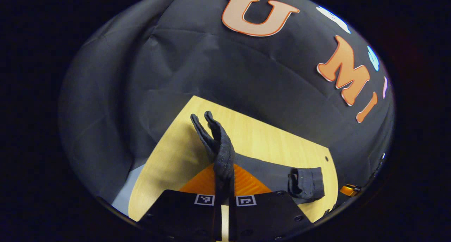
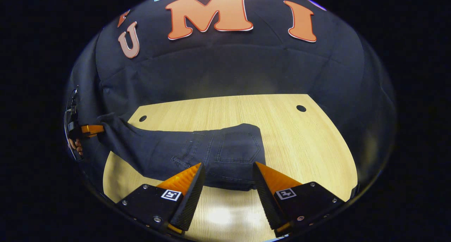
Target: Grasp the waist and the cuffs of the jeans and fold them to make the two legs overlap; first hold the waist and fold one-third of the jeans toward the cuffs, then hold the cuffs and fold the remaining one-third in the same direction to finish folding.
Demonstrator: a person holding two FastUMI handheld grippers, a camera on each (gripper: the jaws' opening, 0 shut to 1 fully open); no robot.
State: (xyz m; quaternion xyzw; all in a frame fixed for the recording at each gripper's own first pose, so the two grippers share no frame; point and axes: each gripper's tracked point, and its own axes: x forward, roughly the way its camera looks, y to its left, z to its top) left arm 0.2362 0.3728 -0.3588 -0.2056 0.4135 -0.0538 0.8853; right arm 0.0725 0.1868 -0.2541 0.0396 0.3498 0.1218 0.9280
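Desk [image 2: 317,147]: carries the jeans [image 2: 197,150], legs already overlapped, waist toward my near edge.
Left gripper [image 1: 221,199]: fingers closed on the cuffs [image 1: 216,143], lifted.
Right gripper [image 2: 227,185]: fingers wide apart, empty, just before the waist [image 2: 236,180]. I'd pinch both layers squarely before folding.

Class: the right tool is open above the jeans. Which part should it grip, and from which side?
Probably the waist, taken at the near edge from the table's front. That end of the jeans lies flat between the right tool's open fingers.
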